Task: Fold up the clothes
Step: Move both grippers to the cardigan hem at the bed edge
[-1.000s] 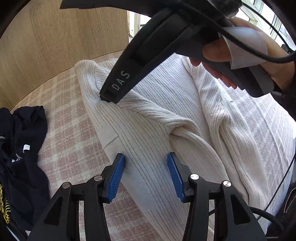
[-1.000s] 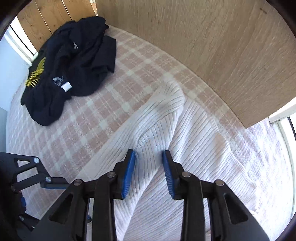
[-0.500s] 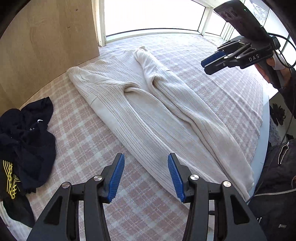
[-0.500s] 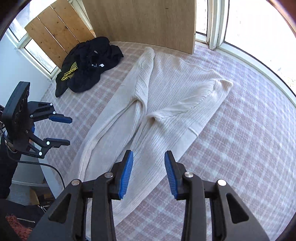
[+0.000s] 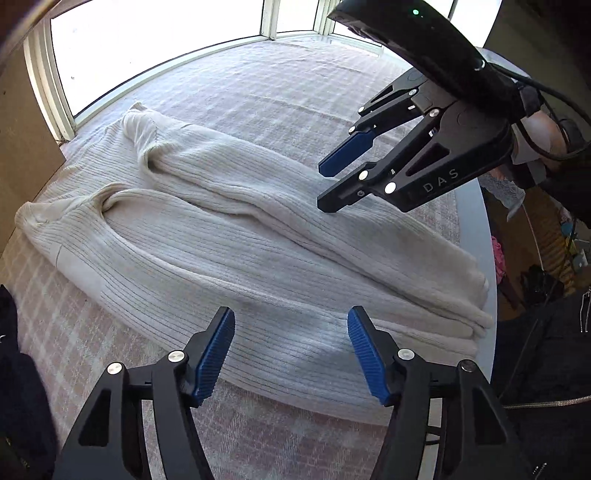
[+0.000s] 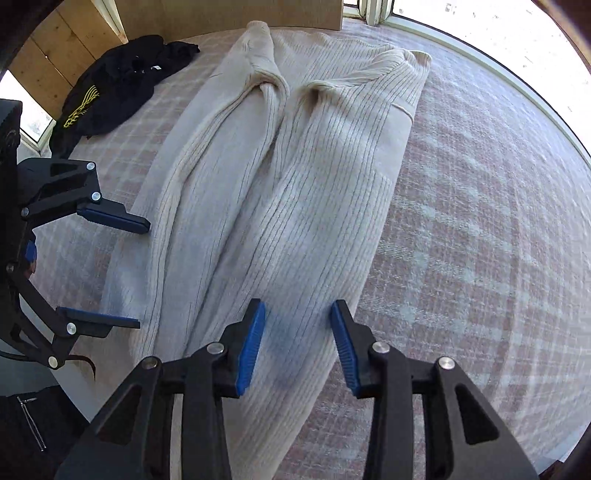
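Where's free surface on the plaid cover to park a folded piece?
Widest bare patch: plaid cover between the cream sweater and the windows. A narrower strip lies between the sweater and the dark garment by the wood panel. Crowded at the sweater's near end, where the left gripper and right gripper hover, both open.

A home bedroom: a bed [image 6: 480, 221] under a pink plaid cover, bright windows [image 5: 155, 48] behind, wood panelling [image 6: 229, 14] at the frame's top.
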